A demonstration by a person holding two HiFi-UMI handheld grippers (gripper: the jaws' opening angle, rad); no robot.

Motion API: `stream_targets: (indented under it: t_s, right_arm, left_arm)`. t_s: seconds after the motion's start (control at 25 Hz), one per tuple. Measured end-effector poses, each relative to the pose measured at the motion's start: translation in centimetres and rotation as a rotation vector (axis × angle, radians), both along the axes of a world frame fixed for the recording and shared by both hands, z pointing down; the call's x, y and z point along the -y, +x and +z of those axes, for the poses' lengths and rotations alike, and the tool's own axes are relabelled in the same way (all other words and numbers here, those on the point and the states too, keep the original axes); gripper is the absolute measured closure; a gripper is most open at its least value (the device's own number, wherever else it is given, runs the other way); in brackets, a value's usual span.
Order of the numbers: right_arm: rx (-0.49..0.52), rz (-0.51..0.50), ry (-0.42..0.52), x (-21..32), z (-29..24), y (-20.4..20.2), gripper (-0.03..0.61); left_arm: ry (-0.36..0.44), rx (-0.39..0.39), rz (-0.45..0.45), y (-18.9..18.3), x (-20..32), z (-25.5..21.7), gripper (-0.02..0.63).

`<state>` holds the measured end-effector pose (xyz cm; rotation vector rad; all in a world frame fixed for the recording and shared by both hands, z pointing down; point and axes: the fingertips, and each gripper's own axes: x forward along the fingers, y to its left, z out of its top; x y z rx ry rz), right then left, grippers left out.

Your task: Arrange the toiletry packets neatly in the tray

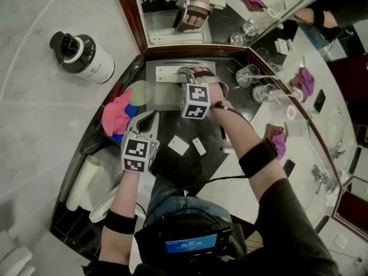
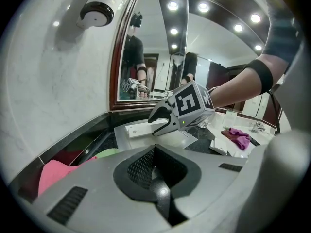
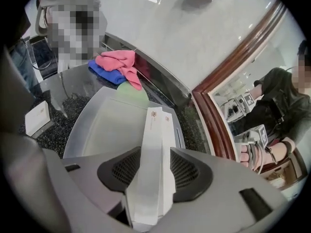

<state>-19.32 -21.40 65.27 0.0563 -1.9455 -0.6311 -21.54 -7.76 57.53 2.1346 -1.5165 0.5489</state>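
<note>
A pale grey tray (image 1: 165,99) sits on the dark counter below the mirror. My right gripper (image 1: 190,75) points down into its far end, jaws apart, with two long white packets (image 3: 154,140) lying side by side between the pads (image 3: 119,174) and reaching forward over the tray floor (image 3: 102,125). I cannot see the pads pressing on them. The left gripper view shows the right gripper (image 2: 163,121) over a long packet (image 2: 141,128). My left gripper (image 1: 146,121) hangs shut and empty near the tray's near left corner. Two small white packets (image 1: 178,145) (image 1: 199,146) lie loose on the counter.
A pink cloth (image 1: 117,115) on a blue one (image 3: 103,71) and a green pad (image 1: 138,92) lie left of the tray. Two glasses (image 1: 248,75) stand to its right. A dark dispenser bottle (image 1: 80,53) hangs on the marble wall. A rolled white towel (image 1: 83,183) lies at the near left.
</note>
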Motion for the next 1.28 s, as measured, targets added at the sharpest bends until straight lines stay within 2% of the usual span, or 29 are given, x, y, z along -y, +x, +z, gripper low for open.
stream_targets:
  t_s: [0.32, 0.68, 0.8, 0.88, 0.96, 1.12, 1.28]
  right_arm:
    - [-0.008, -0.028, -0.007, -0.4, 0.1, 0.1, 0.387]
    - [0.013, -0.001, -0.019, -0.7, -0.6, 0.8, 0.385]
    - [0.038, 0.018, -0.03, -1.2, -2.0, 1.2, 0.465]
    - [0.064, 0.036, -0.044, -2.1, -3.3, 1.9, 0.524]
    - [0.1, 0.065, -0.068, -3.1, -4.9, 2.6, 0.55]
    - [0.181, 0.157, -0.129, -5.2, -7.9, 4.7, 0.561]
    - [0.266, 0.259, -0.187, -7.8, -10.3, 7.5, 0.561]
  left_arm:
    - [-0.012, -0.006, 0.006, 0.6, -0.3, 0.3, 0.614]
    - [-0.004, 0.001, 0.009, 0.7, -0.3, -0.3, 0.614]
    - [0.003, 0.004, 0.01, 1.0, -0.4, -1.1, 0.614]
    - [0.015, 0.017, 0.005, 1.0, -0.6, -1.6, 0.614]
    - [0.033, 0.03, -0.004, 1.0, -0.9, -2.3, 0.614]
    - [0.044, 0.008, -0.019, 1.6, -1.8, -4.5, 0.614]
    - [0.056, 0.019, -0.027, 2.3, -3.4, -6.0, 0.614]
